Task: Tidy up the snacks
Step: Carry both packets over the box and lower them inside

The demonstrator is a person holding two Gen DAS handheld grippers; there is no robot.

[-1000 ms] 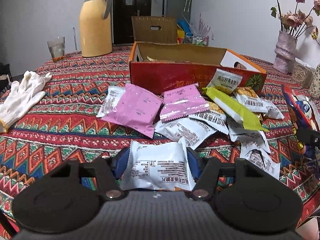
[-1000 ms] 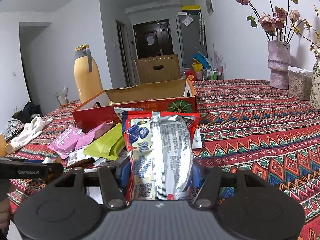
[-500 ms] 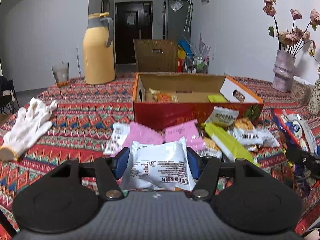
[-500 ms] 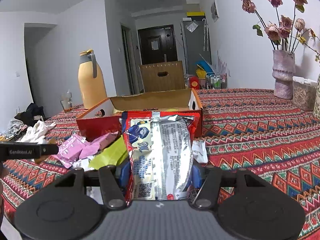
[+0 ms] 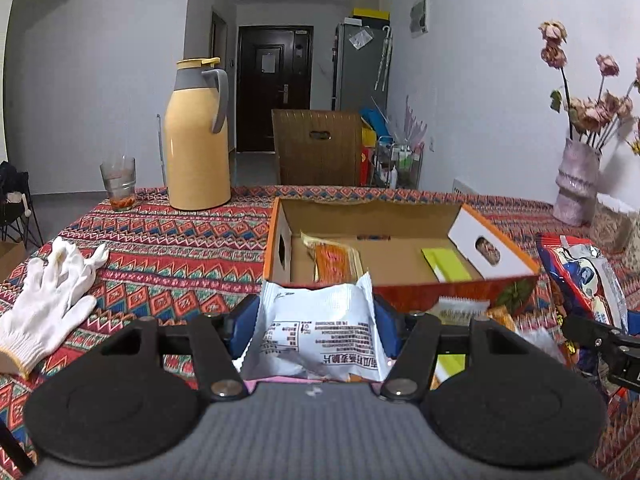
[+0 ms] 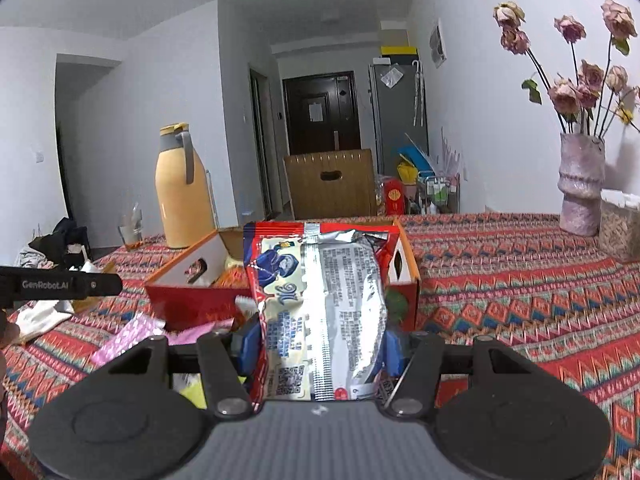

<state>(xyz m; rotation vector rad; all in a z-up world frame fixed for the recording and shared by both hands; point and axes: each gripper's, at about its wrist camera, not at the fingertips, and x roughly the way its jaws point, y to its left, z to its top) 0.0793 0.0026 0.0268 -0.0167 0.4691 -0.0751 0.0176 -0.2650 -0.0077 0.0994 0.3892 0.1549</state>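
My left gripper point(image 5: 316, 330) is shut on a white snack packet point(image 5: 316, 332) with black print, held above the table just in front of the open orange cardboard box point(image 5: 452, 292). Inside the box lie an orange packet point(image 5: 334, 258) and a yellow-green packet point(image 5: 446, 264). My right gripper point(image 6: 320, 350) is shut on a red, blue and silver snack bag point(image 6: 320, 304), standing upright before the same box point(image 6: 188, 304). That bag point(image 5: 582, 276) also shows at the right edge of the left wrist view. Loose packets point(image 5: 460, 310) lie by the box front, mostly hidden; pink ones point(image 6: 128, 338) show in the right wrist view.
A patterned red tablecloth point(image 5: 168, 256) covers the table. White gloves point(image 5: 48, 300) lie at the left, with a glass point(image 5: 118, 184) and a yellow thermos jug point(image 5: 196, 140) behind. A vase of dried roses point(image 6: 580, 184) and a jar point(image 6: 620, 224) stand at the right. A wooden chair back point(image 5: 318, 146) is beyond.
Both grippers have risen with their packets still held. The left view now looks over the box wall into its inside, and the loose pile has dropped below the held packet.
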